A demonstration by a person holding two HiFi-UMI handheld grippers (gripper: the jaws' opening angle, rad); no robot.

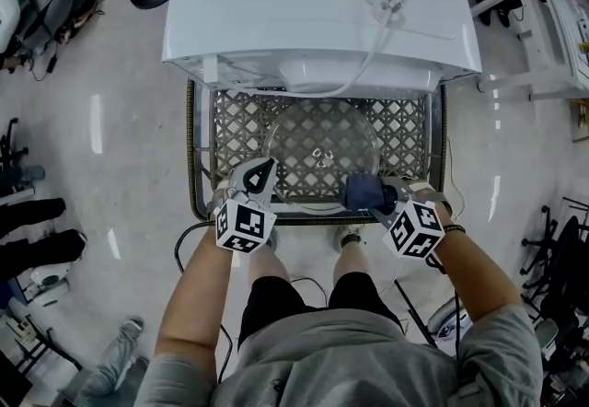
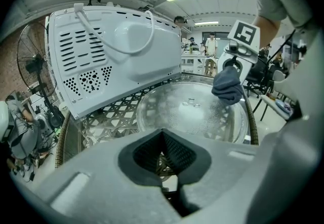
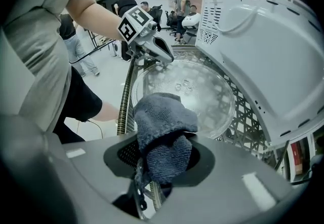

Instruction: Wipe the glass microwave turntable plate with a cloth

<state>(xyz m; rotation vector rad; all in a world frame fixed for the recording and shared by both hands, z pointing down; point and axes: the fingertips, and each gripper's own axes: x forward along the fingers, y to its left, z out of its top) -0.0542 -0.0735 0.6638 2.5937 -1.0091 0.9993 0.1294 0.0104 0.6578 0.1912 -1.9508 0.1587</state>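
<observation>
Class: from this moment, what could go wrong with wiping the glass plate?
1. The glass plate lies loose on the lattice table; a push from the cloth might slide it, as the left gripper shows no clear hold on its rim.
2. The right gripper pinches only part of the cloth, which could pull free during rubbing.
</observation>
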